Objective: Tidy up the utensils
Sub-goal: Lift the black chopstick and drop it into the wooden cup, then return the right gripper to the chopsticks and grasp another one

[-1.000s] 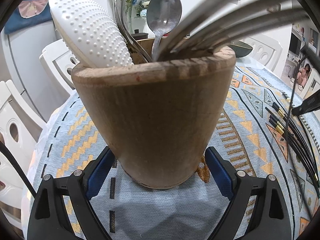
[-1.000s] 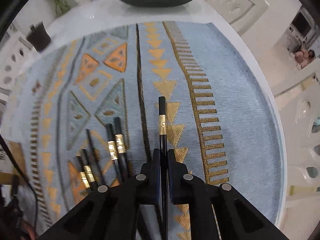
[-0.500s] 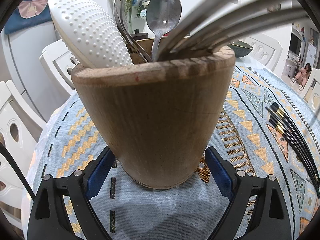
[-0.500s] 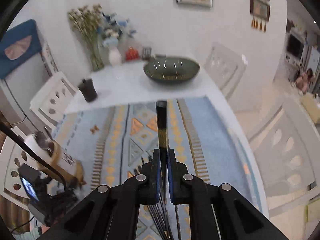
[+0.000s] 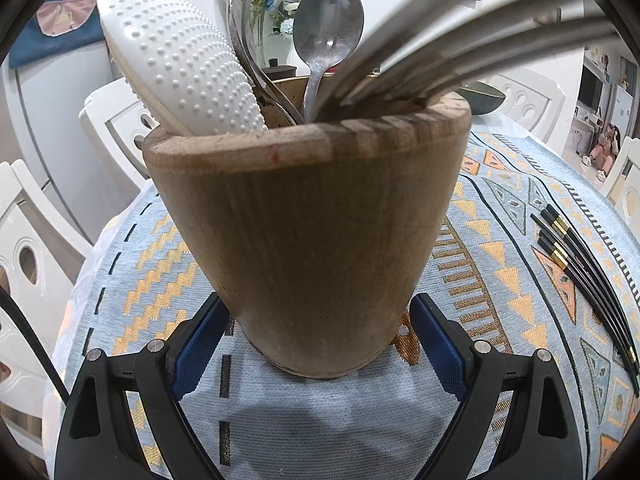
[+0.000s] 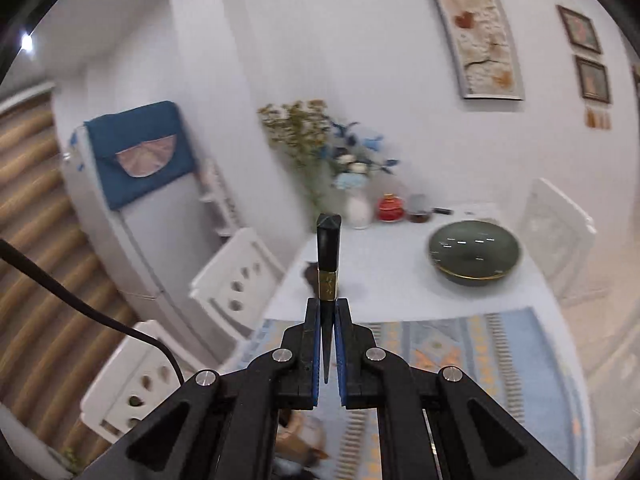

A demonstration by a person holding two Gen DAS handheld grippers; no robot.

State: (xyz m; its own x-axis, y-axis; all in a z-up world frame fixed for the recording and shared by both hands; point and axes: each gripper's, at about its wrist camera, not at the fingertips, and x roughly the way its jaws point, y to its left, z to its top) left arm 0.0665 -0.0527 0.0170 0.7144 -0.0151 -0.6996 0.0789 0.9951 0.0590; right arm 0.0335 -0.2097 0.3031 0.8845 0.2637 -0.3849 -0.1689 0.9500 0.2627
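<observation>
Your left gripper (image 5: 320, 344) straddles the foot of the wooden utensil holder (image 5: 308, 220), blue pads (image 5: 200, 344) set against either side of its base and bracing it upright on the patterned tablecloth (image 5: 500, 248). Your right gripper (image 6: 328, 344) has its tongs clamped together on a single black chopstick (image 6: 327, 256), gold band just above the pads, thick square end pointing up and away toward the far wall.

The step in hand looks to be carrying this chopstick to the holder. The holder is already crowded: a white dimpled rice paddle (image 5: 180, 60) leans out on the left, a steel spoon (image 5: 328, 28) stands in the middle, and a sheaf of steel handles (image 5: 480, 32) fans out toward the right. Aim for the gap behind the spoon, thin end first, and bring the stick in close to upright so it slides past those handles rather than glancing off the rim. Keep your left grip steady; a narrow-footed pot may tip under a sideways knock.

More black chopsticks (image 5: 580, 272) lie fanned on the cloth to the holder's right, well apart from it, waiting their turn. Beyond, a dark green bowl (image 6: 474, 254) and a vase of flowers (image 6: 356, 200) sit at the far end of the table, clear of your path.
</observation>
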